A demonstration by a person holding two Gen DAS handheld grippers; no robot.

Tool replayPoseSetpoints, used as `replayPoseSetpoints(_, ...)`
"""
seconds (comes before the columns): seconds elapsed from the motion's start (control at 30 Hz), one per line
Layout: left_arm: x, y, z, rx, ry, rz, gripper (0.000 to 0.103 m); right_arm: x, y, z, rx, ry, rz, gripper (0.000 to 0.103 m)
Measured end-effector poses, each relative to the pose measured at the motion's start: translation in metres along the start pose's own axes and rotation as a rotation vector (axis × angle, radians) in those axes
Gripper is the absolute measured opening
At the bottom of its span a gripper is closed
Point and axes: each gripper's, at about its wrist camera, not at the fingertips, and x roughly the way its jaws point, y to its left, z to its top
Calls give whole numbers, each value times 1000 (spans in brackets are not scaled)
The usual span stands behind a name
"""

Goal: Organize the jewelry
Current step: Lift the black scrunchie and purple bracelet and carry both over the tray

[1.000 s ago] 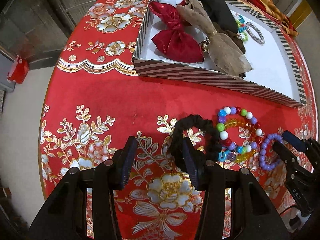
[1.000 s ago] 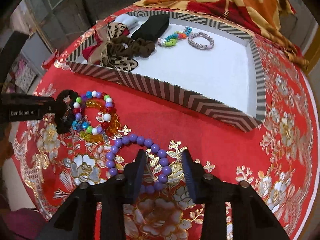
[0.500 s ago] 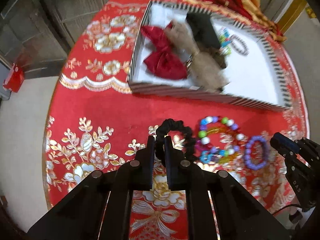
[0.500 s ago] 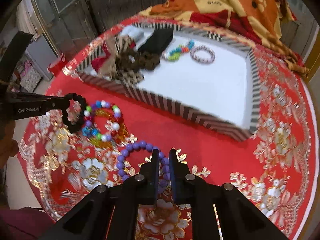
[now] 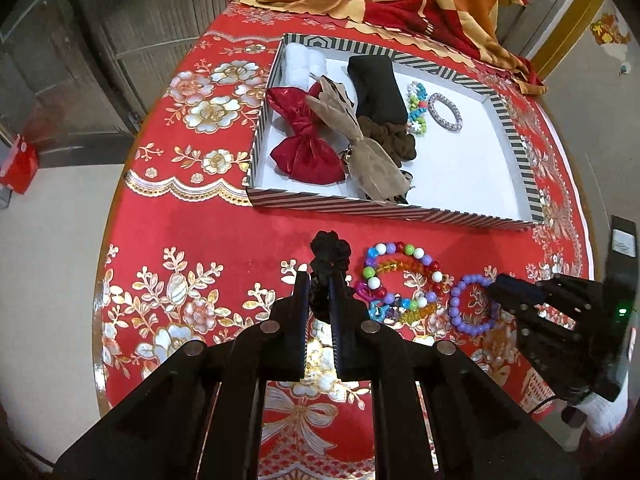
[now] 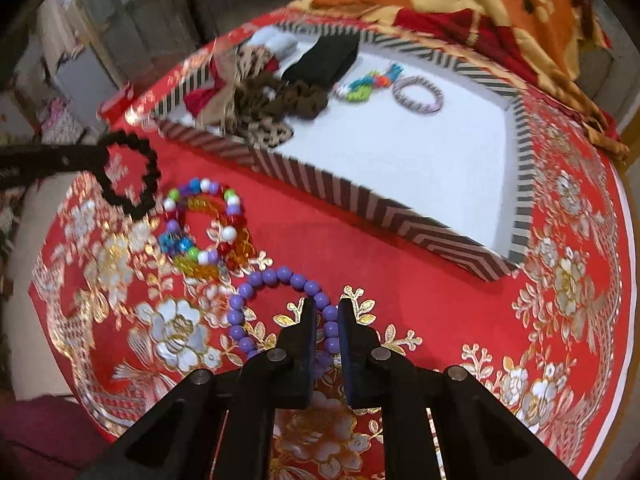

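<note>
Even, soft daylight throughout; no hard shadows, only faint shading under the black gripper arms (image 5: 320, 360). Strong fisheye curvature in both views, with dark vignetted corners and a bent outline on the round desk under its red cloth with gold flowers (image 5: 192, 240). Left wrist view sharp across the striped cardboard tray with white floor (image 5: 460, 168). Mild sheen on the metallic flower print. Right wrist view softened by motion blur, strongest at the left edge on the black fabric scrunchie (image 6: 132, 176) and on the far tray contents; purple bead bracelet (image 6: 280, 280) near centre comparatively crisp.
</note>
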Motion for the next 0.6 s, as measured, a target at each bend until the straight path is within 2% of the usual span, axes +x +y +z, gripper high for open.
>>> replayPoseSetpoints(0.07, -2, 2, -1, -8, 0, -2, 8, 4, 3, 2, -32, 20, -1, 11)
replayPoseSetpoints(0.23, -5, 6, -2, -32, 2, -17, 8, 12, 4, 8, -83, 68, 17, 29)
replayPoseSetpoints(0.3, -4, 7, -2, -39, 3, -21, 8, 14, 5, 12, -104, 89, 16, 29)
replayPoseSetpoints(0.37, -4, 7, -2, -46, 8, -22, 8, 15, 4, 14, -107, 93, 16, 27)
replayPoseSetpoints(0.43, -3, 7, -2, -49, 11, -27, 8, 14, 1, 16, -109, 77, 10, 13)
replayPoseSetpoints(0.5, -4, 6, -2, -46, 11, -28, 8, 13, -2, 14, -113, 75, 27, 9)
replayPoseSetpoints(0.6, -9, 3, 0, -34, 4, -31, 8, 8, -7, 6, -98, 72, 35, 9)
